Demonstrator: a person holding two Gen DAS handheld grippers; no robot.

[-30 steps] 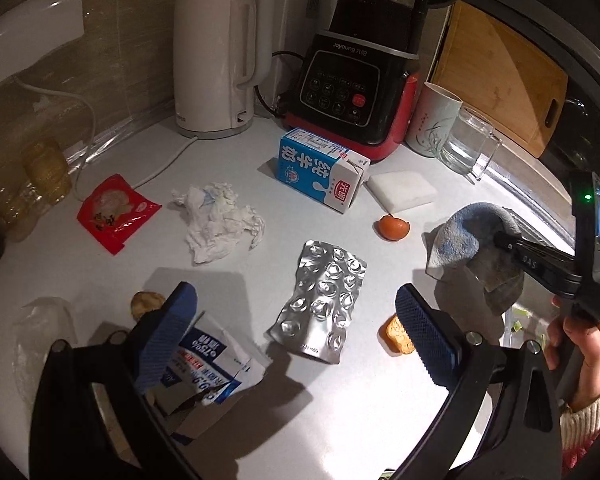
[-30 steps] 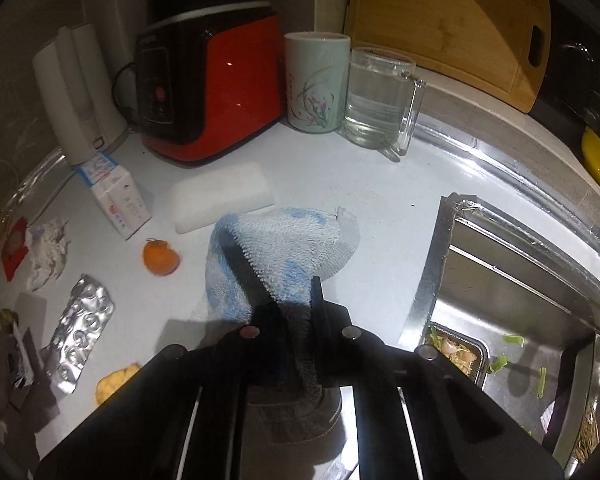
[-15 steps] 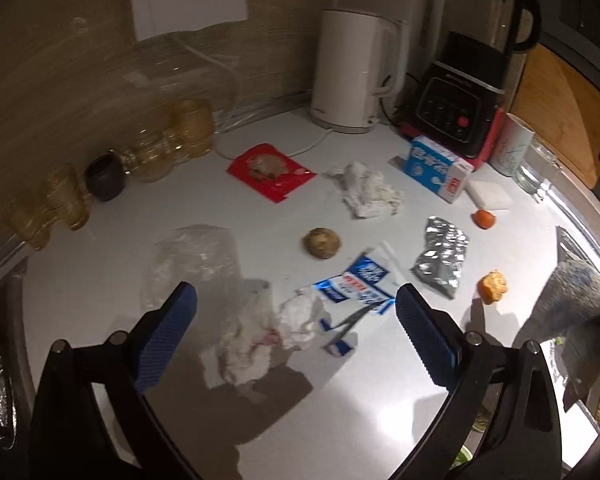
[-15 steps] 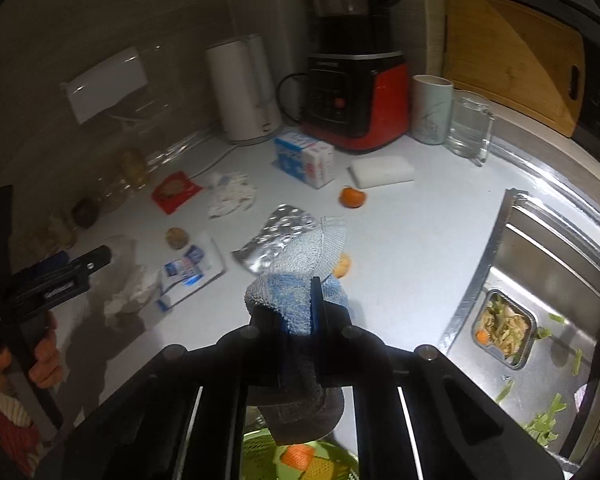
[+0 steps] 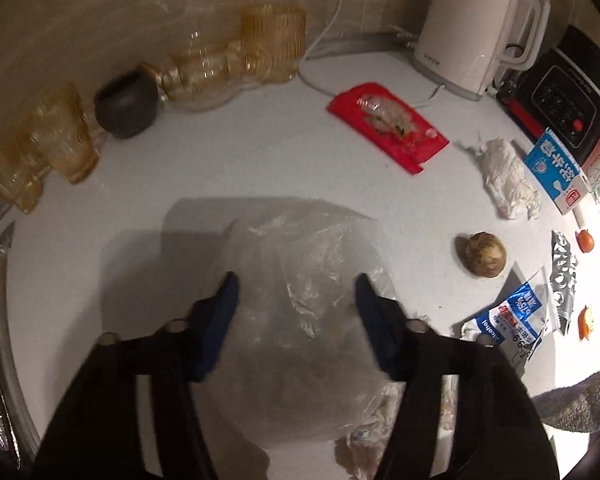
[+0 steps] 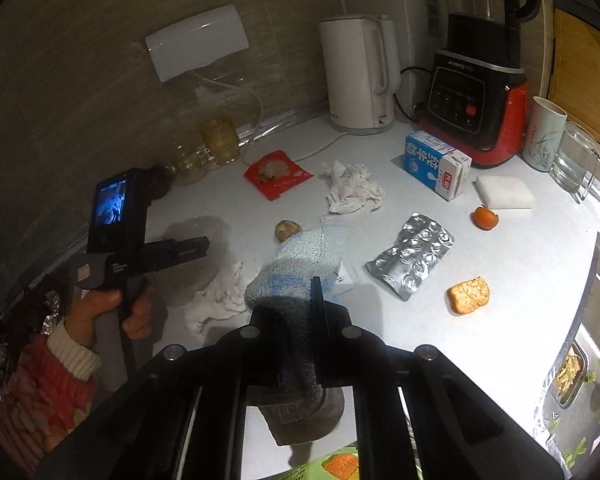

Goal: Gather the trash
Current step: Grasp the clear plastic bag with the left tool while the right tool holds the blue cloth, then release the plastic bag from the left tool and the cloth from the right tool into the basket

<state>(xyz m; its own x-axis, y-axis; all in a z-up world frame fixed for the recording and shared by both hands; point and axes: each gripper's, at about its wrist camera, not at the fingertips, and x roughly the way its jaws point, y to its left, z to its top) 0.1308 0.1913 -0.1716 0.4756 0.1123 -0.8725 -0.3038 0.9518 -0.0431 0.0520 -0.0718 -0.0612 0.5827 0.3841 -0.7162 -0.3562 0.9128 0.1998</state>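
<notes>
White table (image 6: 512, 264), littered. Largest readable item: the black-and-red blender base (image 6: 478, 104), front marked "Joyoung"; beside it the white kettle (image 6: 360, 76), with small grey lettering at its foot in the left wrist view, too blurred to read. Blue-and-white milk carton (image 6: 436, 164) lies near the blender, Chinese characters on its side, a red label on the end. Trash across the table: a clear crumpled plastic bag (image 5: 300, 280), thin, filmy, almost colourless; a red snack wrapper (image 5: 388, 126) with a clear window; a silver blister sheet (image 6: 412, 256); crumpled white tissue (image 6: 352, 188); a blue-and-white wipe packet (image 5: 512, 320) reading "Alcohol" and "75%". Left claw (image 5: 296, 294): blue pads about half apart, jaws have just been closing, the plastic bag between them; contact with the film cannot be told. Right claw (image 6: 300, 312): nearly closed, pinching a blue-and-white cloth (image 6: 300, 264) that bunches above the fingers and hangs below them. Right wrist view alone shows the person's hand (image 6: 108, 308) with a cream cuff on the left tool's handle, its lit screen, the sink edge and an orange crumbed piece (image 6: 468, 294). Left wrist view alone shows the amber ribbed glasses (image 5: 272, 40) and dark small pot (image 5: 126, 104) along the wall close up.
</notes>
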